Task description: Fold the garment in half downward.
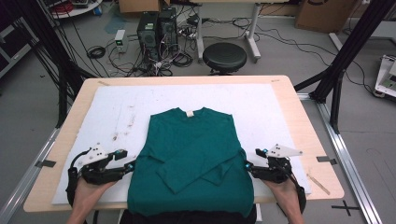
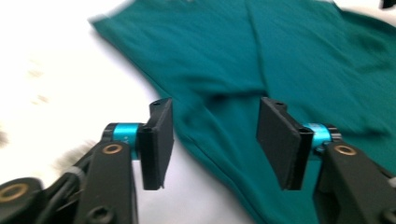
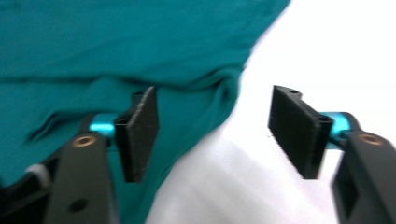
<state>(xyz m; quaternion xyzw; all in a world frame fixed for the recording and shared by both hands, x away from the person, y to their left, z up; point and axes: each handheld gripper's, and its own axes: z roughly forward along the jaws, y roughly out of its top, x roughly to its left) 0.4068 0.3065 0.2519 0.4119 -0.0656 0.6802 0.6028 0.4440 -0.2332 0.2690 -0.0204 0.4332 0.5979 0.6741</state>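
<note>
High view first: we see the tabletop [image 1: 299, 116] under a white sheet [image 1: 112, 112], and on it a green long-sleeved shirt [image 1: 191, 135] lying flat in the middle, collar away from us, both sleeves already crossed over the chest, hem hanging slightly over the near edge. Our left tongs [image 1: 131, 164] sit at the shirt's left side seam, our right tongs [image 1: 247, 166] at its right side seam. In the left gripper view the jaws stand wide with the shirt's edge [image 2: 219, 140] between them, not pinched. In the right gripper view the jaws also gape, straddling the fabric edge [image 3: 205, 116]. We judge the folding is midway: next, both tongs must close on the side edges together, then lift evenly.
</note>
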